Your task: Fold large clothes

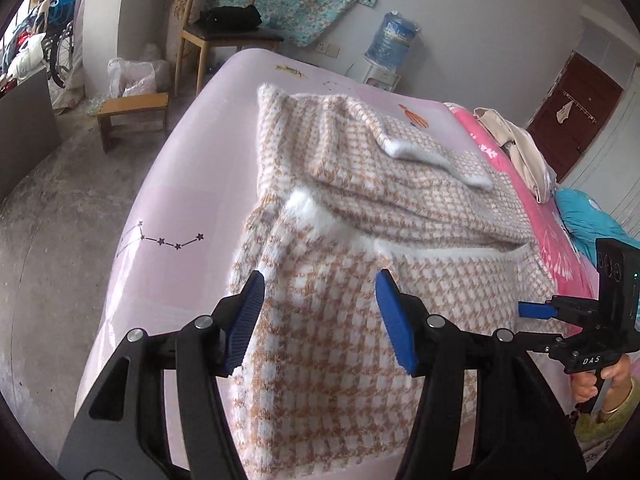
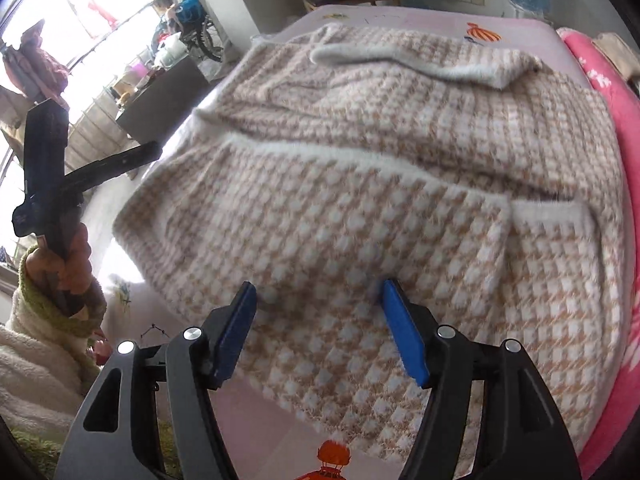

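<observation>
Both grippers, left gripper and right gripper, hang released above the houndstooth cardigan (partly folded) on the bed.

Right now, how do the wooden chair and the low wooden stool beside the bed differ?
The chair is tall with a backrest; the stool is low with none. The chair has a dark padded seat with a black bundle on it; the stool's top is bare wood. The chair stands at the far end of the bed, the stool nearer, on the floor alongside it. Both are light wood.
</observation>
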`<action>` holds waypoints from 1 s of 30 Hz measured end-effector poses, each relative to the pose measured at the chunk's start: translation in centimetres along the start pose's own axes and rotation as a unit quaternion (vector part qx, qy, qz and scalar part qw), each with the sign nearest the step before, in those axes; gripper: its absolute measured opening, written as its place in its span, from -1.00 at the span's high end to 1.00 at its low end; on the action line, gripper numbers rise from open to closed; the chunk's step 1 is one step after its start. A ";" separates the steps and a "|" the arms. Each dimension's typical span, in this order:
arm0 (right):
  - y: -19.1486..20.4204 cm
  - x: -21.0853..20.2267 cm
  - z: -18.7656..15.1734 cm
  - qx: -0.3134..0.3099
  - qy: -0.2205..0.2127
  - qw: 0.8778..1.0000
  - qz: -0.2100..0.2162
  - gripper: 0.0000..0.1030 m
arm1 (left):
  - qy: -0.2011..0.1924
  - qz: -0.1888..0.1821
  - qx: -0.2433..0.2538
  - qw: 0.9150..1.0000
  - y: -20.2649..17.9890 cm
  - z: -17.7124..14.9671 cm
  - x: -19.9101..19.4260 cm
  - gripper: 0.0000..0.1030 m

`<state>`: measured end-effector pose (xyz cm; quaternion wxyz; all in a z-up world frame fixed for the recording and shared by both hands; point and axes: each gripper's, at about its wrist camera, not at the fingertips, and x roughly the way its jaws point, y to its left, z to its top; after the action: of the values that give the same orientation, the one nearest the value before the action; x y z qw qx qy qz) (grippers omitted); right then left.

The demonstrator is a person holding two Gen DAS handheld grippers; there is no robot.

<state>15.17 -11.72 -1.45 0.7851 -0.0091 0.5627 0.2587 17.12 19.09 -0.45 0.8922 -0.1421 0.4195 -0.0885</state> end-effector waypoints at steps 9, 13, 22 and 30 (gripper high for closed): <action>0.2 0.5 0.3 0.024 0.000 1.000 -0.009 -0.24 | 0.031 -0.070 -0.035 0.996 3.4 0.5 2.3 0.03; 0.6 0.9 0.5 0.022 0.000 1.000 -0.015 -0.24 | 0.027 -0.133 -0.052 0.989 4.0 0.6 2.1 0.03; 0.7 1.3 0.7 0.023 -0.004 1.000 -0.015 -0.24 | 0.052 -0.100 -0.052 0.992 3.2 1.8 4.4 0.11; -0.3 0.2 -0.4 0.040 -0.018 0.999 -0.006 -0.24 | 0.064 0.021 0.020 0.998 -0.3 1.1 4.2 0.31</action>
<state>14.99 -12.05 -1.91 0.7962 0.0238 0.5584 0.2318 20.59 17.84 -2.71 0.8679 -0.1092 0.4768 -0.0867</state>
